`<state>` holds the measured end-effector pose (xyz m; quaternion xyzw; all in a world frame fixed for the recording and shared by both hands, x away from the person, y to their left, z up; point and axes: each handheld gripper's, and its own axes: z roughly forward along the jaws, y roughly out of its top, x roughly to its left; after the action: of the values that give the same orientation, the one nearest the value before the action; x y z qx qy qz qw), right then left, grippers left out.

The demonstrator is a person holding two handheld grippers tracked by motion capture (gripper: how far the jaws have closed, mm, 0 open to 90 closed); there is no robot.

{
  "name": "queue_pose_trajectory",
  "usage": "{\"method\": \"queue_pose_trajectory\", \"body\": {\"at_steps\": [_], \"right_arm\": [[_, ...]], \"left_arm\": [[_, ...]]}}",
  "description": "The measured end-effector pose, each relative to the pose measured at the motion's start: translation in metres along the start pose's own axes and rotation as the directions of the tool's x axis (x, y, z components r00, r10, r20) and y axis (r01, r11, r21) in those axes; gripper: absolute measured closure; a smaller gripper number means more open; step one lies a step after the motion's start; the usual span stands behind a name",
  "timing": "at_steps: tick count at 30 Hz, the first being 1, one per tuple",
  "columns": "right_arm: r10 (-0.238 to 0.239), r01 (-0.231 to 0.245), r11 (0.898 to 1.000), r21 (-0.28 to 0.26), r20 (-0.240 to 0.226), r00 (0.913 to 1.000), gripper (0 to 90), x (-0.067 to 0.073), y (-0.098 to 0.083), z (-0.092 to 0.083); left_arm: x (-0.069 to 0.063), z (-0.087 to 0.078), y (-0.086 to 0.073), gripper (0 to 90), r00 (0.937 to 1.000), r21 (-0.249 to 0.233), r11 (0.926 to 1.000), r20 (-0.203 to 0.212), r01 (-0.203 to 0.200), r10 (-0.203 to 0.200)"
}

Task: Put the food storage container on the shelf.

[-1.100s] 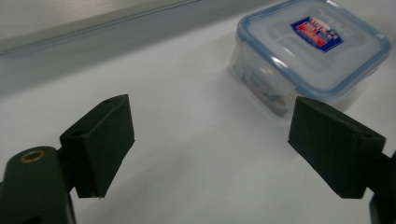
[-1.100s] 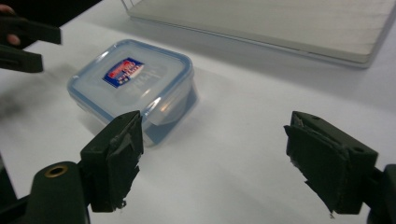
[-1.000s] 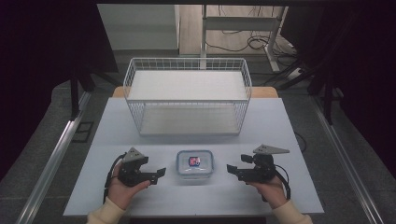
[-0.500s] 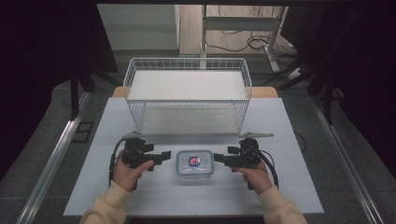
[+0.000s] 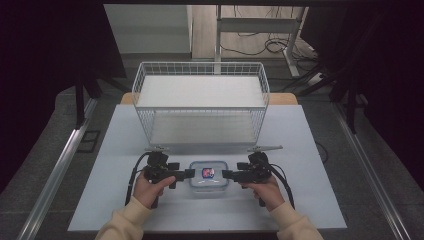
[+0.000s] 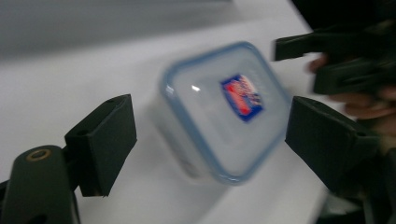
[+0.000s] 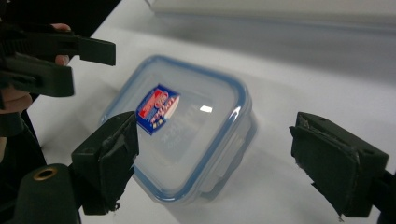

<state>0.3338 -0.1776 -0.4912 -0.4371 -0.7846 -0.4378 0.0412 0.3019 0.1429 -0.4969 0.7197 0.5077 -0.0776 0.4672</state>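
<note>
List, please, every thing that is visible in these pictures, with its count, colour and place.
square clear plastic box with blue-rimmed lid and red-blue sticker: one, near edge of table, between the two tools
white wire basket: one, far half of table, behind the box
pale rectangular table: one, light grey-white, centre of the high view
left tool: one, black, jaws open, just left of the box
right tool: one, black, jaws open, just right of the box
hands in cream sleeves: two, bottom edge

Lidded box (image 5: 209,176) between two claws

One container (image 5: 209,176), one basket (image 5: 200,107), two grippers
</note>
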Motion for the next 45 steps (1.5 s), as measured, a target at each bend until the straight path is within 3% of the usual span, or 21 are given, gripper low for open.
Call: {"method": "queue_pose_trajectory", "body": {"at_steps": [1,3,5,10,12,14,17,25,27,32,38,45], "right_arm": [[0.0,0.0,1.0,0.005,0.0,1.0,15.3,0.0,-0.001,0.002],[0.003,-0.003,1.0,0.017,-0.007,1.0,15.4,0.001,-0.002,0.006],[0.016,-0.015,0.999,0.031,-0.02,0.9997,15.5,0.001,-0.002,0.011],[0.055,-0.052,0.997,0.054,-0.044,0.9975,16.0,-0.002,-0.005,0.02],[0.076,-0.072,0.995,0.065,-0.062,0.9952,16.4,-0.003,-0.006,0.024],[0.095,-0.09,0.993,0.071,-0.075,0.9926,18.6,-0.003,-0.007,0.027],[0.127,-0.118,0.989,0.084,-0.099,0.987,22.7,-0.003,-0.008,0.029],[0.159,-0.15,0.983,0.106,-0.088,0.9834,30.9,-0.005,-0.012,0.027],[0.206,-0.195,0.975,0.105,-0.101,0.9734,35.7,-0.009,-0.011,0.025],[0.242,-0.23,0.968,0.104,-0.122,0.9626,41.0,-0.013,-0.012,0.022],[0.233,-0.222,0.971,0.092,-0.135,0.963,45.1,-0.013,-0.013,0.018],[0.242,-0.232,0.969,0.083,-0.137,0.9605,47.0,-0.012,-0.015,0.016]], "left_arm": [[0.002,0.003,-0.001,15.7,0.9998,0.018,0.9997,0.013,0.016,-0.016],[0.002,0.006,-0.001,16.0,0.9999,0.027,0.9996,-0.014,0.001,0.0],[0.005,0.008,0.0,16.3,0.9999,0.034,0.9994,-0.007,0.008,-0.008],[0.015,0.02,-0.001,16.7,0.9972,0.061,0.9958,0.027,0.068,-0.07],[0.018,0.025,-0.001,17.2,0.9886,0.083,0.991,0.099,0.105,-0.113],[0.02,0.028,-0.002,19.7,0.9869,0.098,0.9901,0.116,0.101,-0.112],[0.027,0.034,-0.006,25.0,0.9731,0.122,0.9813,0.158,0.149,-0.167],[0.028,0.033,-0.009,34.5,0.9763,0.123,0.98,0.131,0.156,-0.172],[0.028,0.032,-0.009,39.0,0.9751,0.112,0.9799,0.131,0.165,-0.179],[0.026,0.028,-0.01,43.0,0.9783,0.097,0.983,0.123,0.156,-0.167],[0.027,0.023,-0.014,48.2,0.9722,0.077,0.9821,0.147,0.172,-0.182],[0.025,0.021,-0.015,49.3,0.9754,0.068,0.9851,0.144,0.158,-0.167]]}}
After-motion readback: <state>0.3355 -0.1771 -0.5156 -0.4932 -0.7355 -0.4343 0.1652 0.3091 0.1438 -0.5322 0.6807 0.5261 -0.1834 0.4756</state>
